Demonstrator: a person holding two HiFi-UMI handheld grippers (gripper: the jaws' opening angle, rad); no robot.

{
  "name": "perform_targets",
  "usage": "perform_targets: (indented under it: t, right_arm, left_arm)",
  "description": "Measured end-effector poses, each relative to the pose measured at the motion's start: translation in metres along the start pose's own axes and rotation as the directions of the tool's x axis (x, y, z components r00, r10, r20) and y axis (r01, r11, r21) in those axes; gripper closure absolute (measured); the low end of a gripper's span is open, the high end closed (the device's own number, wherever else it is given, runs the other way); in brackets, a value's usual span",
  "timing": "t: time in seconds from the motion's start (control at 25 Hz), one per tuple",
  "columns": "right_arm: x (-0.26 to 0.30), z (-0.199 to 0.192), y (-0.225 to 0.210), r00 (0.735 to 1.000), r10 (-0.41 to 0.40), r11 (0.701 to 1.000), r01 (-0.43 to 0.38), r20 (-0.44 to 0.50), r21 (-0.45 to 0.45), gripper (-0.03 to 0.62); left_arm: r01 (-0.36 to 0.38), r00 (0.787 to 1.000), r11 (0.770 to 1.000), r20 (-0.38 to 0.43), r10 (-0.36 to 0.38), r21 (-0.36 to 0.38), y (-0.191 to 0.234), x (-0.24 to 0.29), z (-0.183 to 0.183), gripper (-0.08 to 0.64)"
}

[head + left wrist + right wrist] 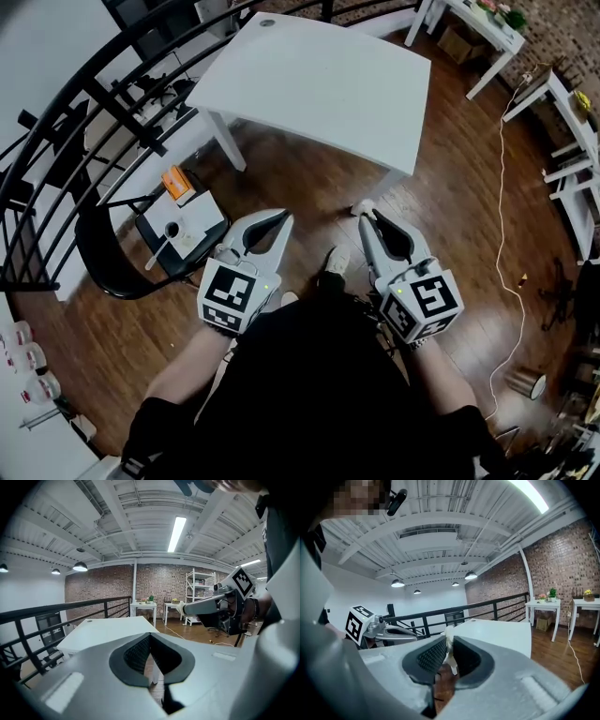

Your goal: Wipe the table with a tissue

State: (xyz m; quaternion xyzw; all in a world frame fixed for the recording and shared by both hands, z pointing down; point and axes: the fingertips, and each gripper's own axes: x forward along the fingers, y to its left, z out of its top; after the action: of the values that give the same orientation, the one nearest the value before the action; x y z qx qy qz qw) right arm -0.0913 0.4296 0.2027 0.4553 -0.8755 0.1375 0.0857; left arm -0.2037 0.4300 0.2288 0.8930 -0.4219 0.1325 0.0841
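The tissue (448, 638) is a small white wad pinched at the tips of the right gripper (448, 645), whose jaws are clamped on it. It is carried in the air, well short of the table (319, 84) ahead. The left gripper (280, 218) is level with the right, jaws pressed together on nothing, probably idle because one wad needs one holder. Both point at the table, so wiping looks not yet begun.
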Motion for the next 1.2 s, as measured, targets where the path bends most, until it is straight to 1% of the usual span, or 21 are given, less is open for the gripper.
perform_targets:
  t: [0.24, 0.44, 0.76, 0.88, 1.0, 1.2]
  right_arm:
    - [0.027, 0.006, -0.053, 1.000, 0.021, 0.999, -0.020, -0.001, 0.033, 0.557]
    - [0.048, 0.027, -0.105, 0.999, 0.042, 0.997, -0.043, 0.021, 0.060, 0.557]
    - [0.057, 0.047, -0.176, 0.997, 0.062, 0.995, -0.066, 0.045, 0.079, 0.557]
    - [0.061, 0.050, -0.194, 0.997, 0.064, 0.995, -0.068, 0.050, 0.079, 0.557]
    - [0.064, 0.052, -0.202, 0.996, 0.068, 0.994, -0.072, 0.050, 0.082, 0.557]
    - [0.076, 0.038, -0.214, 0.996, 0.086, 0.994, -0.085, -0.006, 0.071, 0.557]
  left_arm:
    - [-0.017, 0.999, 1.000, -0.034, 0.018, 0.016, 0.013, 0.055, 0.012, 0.543]
    - [-0.029, 0.997, 0.999, -0.064, 0.032, 0.044, 0.017, 0.105, 0.035, 0.543]
    - [-0.051, 0.995, 0.996, -0.084, 0.057, 0.069, 0.018, 0.170, 0.058, 0.543]
    - [-0.054, 0.994, 0.996, -0.087, 0.060, 0.074, 0.016, 0.187, 0.063, 0.543]
    - [-0.053, 0.994, 0.996, -0.095, 0.060, 0.077, 0.017, 0.199, 0.064, 0.543]
    - [-0.062, 0.994, 0.996, -0.088, 0.068, 0.066, 0.023, 0.216, 0.068, 0.543]
